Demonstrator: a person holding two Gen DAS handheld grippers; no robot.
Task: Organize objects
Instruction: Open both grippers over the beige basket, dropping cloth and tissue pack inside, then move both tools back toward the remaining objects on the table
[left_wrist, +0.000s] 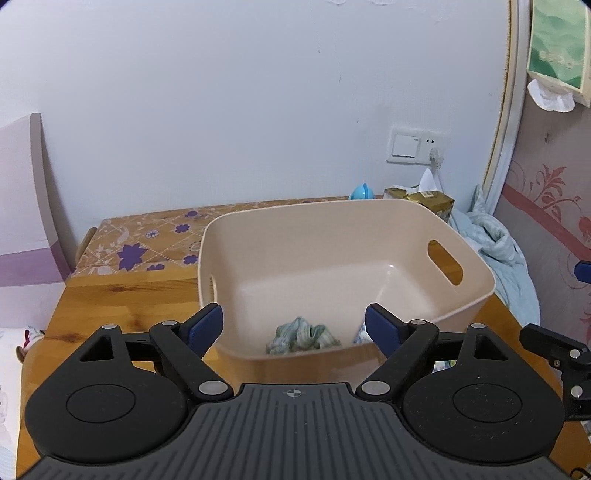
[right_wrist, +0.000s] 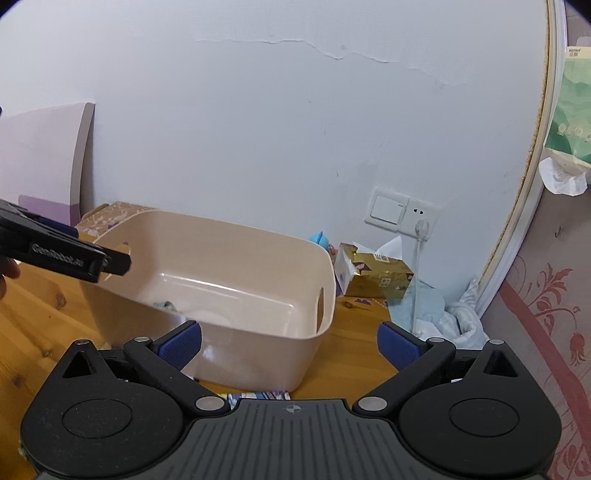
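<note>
A beige plastic bin (left_wrist: 388, 225) with handle slots stands on the wooden table (left_wrist: 122, 299); it also shows in the right wrist view (right_wrist: 258, 243). A crumpled green-and-white cloth (left_wrist: 301, 334) lies on the bin's floor near the front wall, and shows as a small patch in the right wrist view (right_wrist: 165, 305). My left gripper (left_wrist: 294, 326) is open and empty, held over the bin's near rim. My right gripper (right_wrist: 289, 345) is open and empty, in front of the bin's near right corner. A colourful flat packet (right_wrist: 258, 396) lies just under it, mostly hidden.
A gold tissue box (right_wrist: 376, 275) and a small blue toy (right_wrist: 320, 240) sit behind the bin by the wall socket (right_wrist: 402, 214). A light blue blanket (left_wrist: 498, 254) is bunched at the table's right. A floral mat (left_wrist: 147, 243) covers the far left.
</note>
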